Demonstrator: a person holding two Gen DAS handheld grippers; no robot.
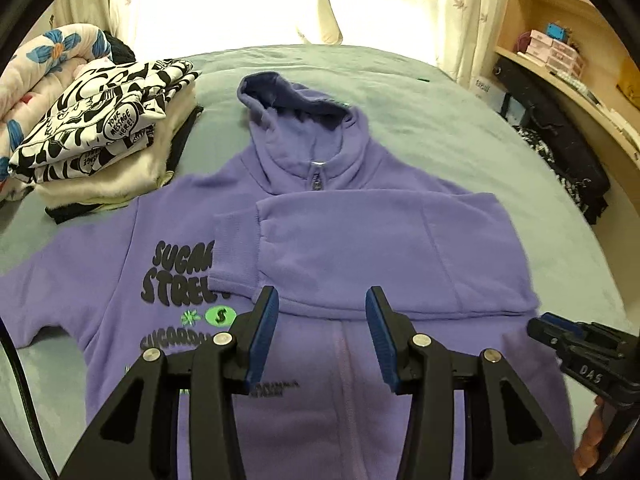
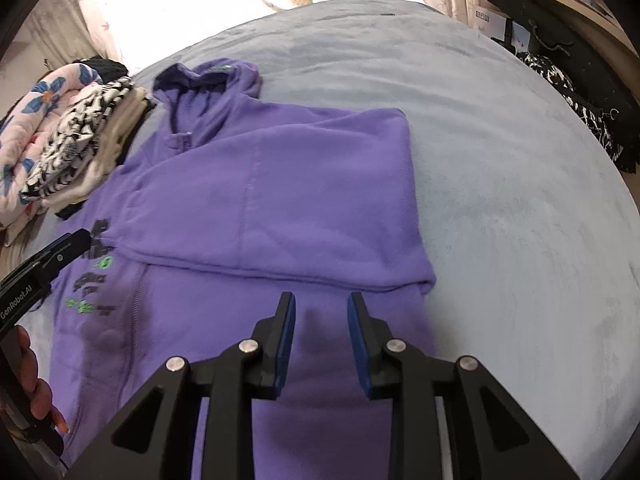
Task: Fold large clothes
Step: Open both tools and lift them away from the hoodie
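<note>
Gaping with nothing between them, the jaws of the left gripper (image 1: 322,336) and the right gripper (image 2: 321,336) both hang above the purple hoodie (image 1: 340,248), which lies face up on the grey bed (image 2: 500,184), one sleeve (image 2: 280,208) folded across its chest. Beside its hood sits a stack of folded clothes (image 1: 104,128). Boxes (image 1: 554,50) fill the wooden shelf (image 1: 576,92).

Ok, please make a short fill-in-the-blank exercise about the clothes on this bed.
1. The hoodie on the bed is ____ in colour.
2. One ____ of the hoodie is folded across its chest.
3. The topmost garment of the folded pile is black and ____.
4. Between the pads of the left hand-held gripper there is ____.

Missing words: purple; sleeve; white; nothing
</note>
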